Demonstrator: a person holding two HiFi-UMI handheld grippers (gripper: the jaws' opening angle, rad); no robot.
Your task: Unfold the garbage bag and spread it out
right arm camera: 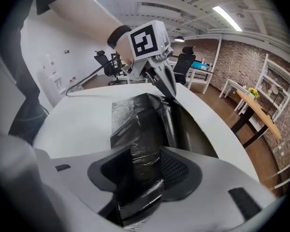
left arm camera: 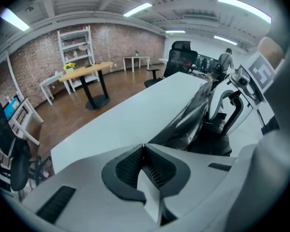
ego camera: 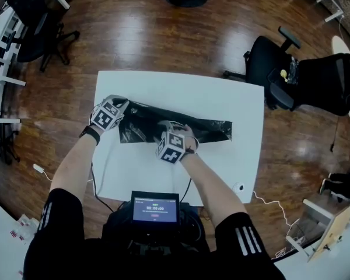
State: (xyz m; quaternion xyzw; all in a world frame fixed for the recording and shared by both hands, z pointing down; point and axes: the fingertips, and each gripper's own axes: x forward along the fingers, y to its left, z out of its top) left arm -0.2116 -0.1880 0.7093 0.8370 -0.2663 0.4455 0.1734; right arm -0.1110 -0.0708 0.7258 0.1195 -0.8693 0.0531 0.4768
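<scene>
Covering the whole room is a brown wood floor [ego camera: 151,34], and on it stands a white table [ego camera: 239,156] that fills the middle of the head view. A black chair [ego camera: 268,69] sits off the table at 2 o'clock.

The bag [ego camera: 207,128], black glossy film, lies on the table as a long, partly opened strip running from 9 o'clock to 3 o'clock. Its 3 o'clock end lies flat, while the 9 o'clock half is creased and rumpled. No print shows on the film.

The left gripper [left arm camera: 144,145] is at the bag's 9 o'clock end. Its jaws are pressed together, and in the right gripper view the film rises like a tent to its tips, so it pinches the bag's edge there. The right gripper [right arm camera: 146,153] is near the middle of the strip, at its 6 o'clock edge. Its jaws clamp a thick fold of the film, which runs between the pads and out behind them.

A screen [ego camera: 155,207] at the table's 6 o'clock edge shows a line of pale digits and a red mark, too small to read. Each gripper's cube [ego camera: 171,146] bears square black-and-white markers with no lettering. The person's dark sleeves carry three white stripes and no readable brand.
</scene>
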